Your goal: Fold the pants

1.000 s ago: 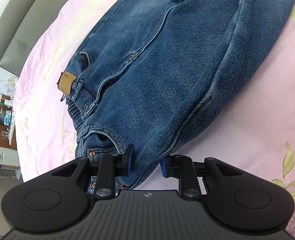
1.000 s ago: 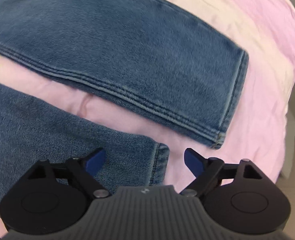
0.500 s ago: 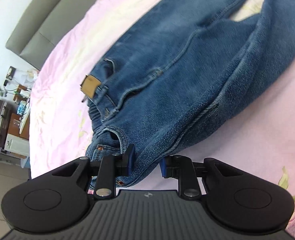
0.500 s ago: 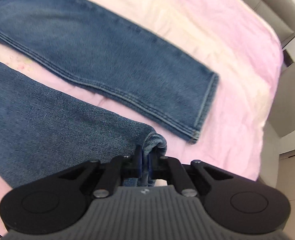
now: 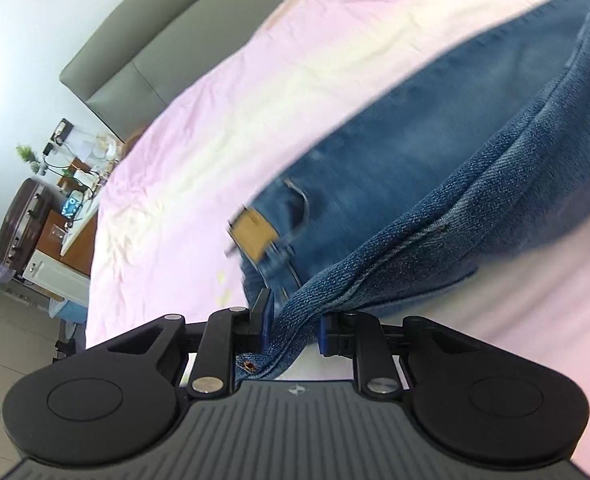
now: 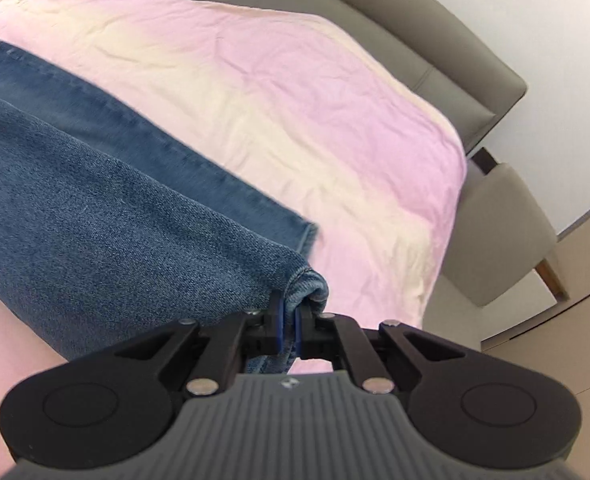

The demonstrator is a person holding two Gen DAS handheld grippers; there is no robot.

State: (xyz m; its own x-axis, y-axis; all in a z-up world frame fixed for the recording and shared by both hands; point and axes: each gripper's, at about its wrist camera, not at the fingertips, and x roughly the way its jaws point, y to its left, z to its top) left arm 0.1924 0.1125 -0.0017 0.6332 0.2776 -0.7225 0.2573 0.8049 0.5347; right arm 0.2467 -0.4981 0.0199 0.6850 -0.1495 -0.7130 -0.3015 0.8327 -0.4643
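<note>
Blue jeans (image 5: 395,168) lie on a pink bedsheet (image 5: 295,60), their tan waist patch (image 5: 253,236) blurred. My left gripper (image 5: 293,330) has the jeans' waistband edge between its pads, raised off the bed, and its jaws are closing on it. In the right wrist view, my right gripper (image 6: 288,330) is shut on the hem (image 6: 311,284) of the near leg (image 6: 115,220), which hangs lifted above the sheet (image 6: 295,100). The far leg (image 6: 199,168) lies flat on the bed behind it.
A grey padded headboard (image 5: 155,40) runs along the bed's far side. A dark suitcase (image 5: 23,216) and a cluttered side table (image 5: 67,184) stand past the left edge. Off the bed's right edge is a grey chair (image 6: 503,236).
My right gripper went from open beside the near leg's hem to shut on it, then rose with it. The left gripper rose too, lifting the waistband off the bed.
</note>
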